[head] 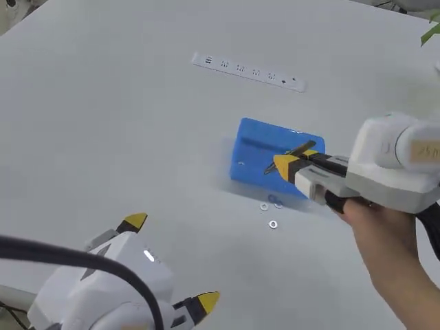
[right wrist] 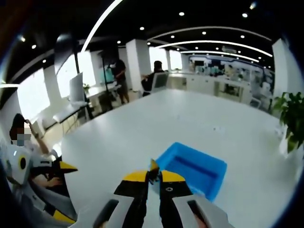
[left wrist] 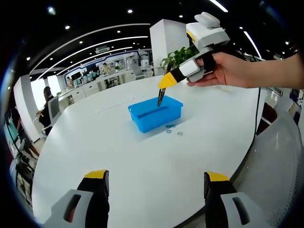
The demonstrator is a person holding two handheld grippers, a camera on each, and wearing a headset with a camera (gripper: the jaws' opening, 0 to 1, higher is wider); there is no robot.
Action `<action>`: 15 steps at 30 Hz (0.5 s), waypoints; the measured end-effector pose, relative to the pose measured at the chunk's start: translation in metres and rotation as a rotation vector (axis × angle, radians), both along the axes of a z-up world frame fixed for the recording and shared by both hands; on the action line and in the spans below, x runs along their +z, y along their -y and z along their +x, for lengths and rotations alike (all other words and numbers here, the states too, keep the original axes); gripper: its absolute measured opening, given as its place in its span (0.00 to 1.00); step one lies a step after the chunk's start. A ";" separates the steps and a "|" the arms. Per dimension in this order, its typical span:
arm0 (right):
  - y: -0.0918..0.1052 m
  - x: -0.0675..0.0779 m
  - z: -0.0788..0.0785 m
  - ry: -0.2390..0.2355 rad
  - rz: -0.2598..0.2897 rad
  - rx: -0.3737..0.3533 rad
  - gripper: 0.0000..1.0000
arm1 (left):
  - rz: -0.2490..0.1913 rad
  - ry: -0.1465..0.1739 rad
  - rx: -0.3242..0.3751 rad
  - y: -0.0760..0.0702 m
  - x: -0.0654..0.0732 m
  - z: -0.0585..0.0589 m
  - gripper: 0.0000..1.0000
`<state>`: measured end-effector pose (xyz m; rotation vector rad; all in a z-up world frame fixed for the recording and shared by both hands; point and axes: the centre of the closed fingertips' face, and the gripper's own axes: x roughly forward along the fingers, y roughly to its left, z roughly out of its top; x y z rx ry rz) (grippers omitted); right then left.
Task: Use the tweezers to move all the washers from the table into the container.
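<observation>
A blue container sits on the white table. Three small washers lie on the table just in front of it. My right gripper is shut on the black tweezers, whose tips hang over the container's inside. My left gripper hovers open with nothing between its yellow-tipped fingers, low at the near left of the table, well away from the container.
A white power strip lies on the table beyond the container. A green plant stands past the table's far side. People and desks are in the office background. A chair is beside the table edge.
</observation>
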<state>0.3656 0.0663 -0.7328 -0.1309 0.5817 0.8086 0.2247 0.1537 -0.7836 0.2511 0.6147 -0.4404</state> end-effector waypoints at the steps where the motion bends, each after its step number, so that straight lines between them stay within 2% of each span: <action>1: 0.001 -0.004 -0.002 -0.004 -0.012 0.003 0.05 | 0.000 0.000 0.000 0.000 0.000 0.000 0.83; 3: 0.004 -0.011 -0.005 -0.006 -0.037 0.003 0.05 | 0.003 -0.001 0.001 0.000 0.000 0.000 0.83; 6: 0.005 -0.022 -0.007 -0.024 -0.046 0.006 0.05 | 0.004 0.000 0.003 -0.001 0.000 0.000 0.83; 9: 0.011 -0.036 -0.008 -0.011 -0.122 0.018 0.05 | 0.004 0.001 0.003 -0.001 0.000 0.000 0.83; 15: 0.011 -0.053 -0.010 -0.039 -0.149 0.026 0.05 | 0.008 0.001 0.002 -0.001 -0.001 0.000 0.82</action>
